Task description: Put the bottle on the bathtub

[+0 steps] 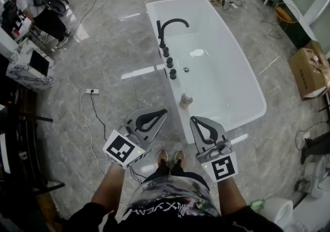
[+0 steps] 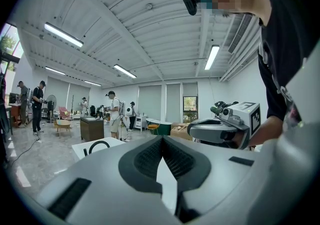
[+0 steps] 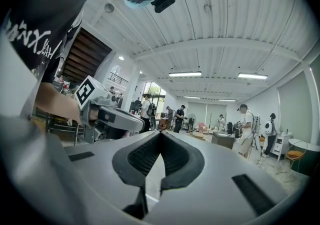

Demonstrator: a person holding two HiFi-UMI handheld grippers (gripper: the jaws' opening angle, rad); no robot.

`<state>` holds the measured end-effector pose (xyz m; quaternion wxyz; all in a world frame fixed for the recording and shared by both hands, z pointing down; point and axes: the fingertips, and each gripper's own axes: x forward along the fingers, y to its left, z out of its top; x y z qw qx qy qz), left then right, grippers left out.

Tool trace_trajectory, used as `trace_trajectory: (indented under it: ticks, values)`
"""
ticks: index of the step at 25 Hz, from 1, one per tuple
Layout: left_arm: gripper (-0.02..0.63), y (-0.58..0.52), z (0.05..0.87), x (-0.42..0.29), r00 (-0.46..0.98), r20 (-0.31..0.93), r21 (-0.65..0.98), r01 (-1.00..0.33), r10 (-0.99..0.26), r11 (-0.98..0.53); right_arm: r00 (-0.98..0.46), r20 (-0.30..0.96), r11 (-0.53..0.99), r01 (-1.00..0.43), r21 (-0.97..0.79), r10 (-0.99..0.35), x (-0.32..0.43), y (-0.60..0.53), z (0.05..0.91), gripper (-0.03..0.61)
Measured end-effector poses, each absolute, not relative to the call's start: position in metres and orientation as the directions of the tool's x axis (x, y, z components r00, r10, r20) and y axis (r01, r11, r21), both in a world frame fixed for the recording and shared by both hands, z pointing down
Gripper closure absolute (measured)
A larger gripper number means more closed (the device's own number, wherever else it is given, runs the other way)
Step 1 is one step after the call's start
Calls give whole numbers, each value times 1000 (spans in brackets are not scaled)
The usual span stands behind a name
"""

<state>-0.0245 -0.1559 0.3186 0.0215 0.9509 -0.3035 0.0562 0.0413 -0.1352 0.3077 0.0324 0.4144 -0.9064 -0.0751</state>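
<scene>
A small tan bottle [image 1: 185,101] stands on the near left rim of the white rounded bathtub [image 1: 178,1], at the frame's centre, below the black curved faucet [image 1: 167,27]. At lower centre, the left gripper [image 1: 163,112] and the right gripper [image 1: 194,119] hover either side of it, jaws pressed together and empty.

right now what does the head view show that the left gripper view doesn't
Head view only: the bottle standing on the rim of the tub, the tub's inside, a power strip and a cardboard box on the floor, and the person's shoes.
Left gripper view only: ceiling lights and a far window.
Both: the tub's end with the black faucet, the right gripper, and the left gripper, its fingers together and empty.
</scene>
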Motion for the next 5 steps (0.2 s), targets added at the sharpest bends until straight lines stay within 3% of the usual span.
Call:
trace_trajectory:
  ticks: [5]
  values:
    - [601, -154, 318, -24, 810, 107, 10, -581, -576, -814, -655, 5, 647, -745, 164, -756, 42, -133, 311, 580]
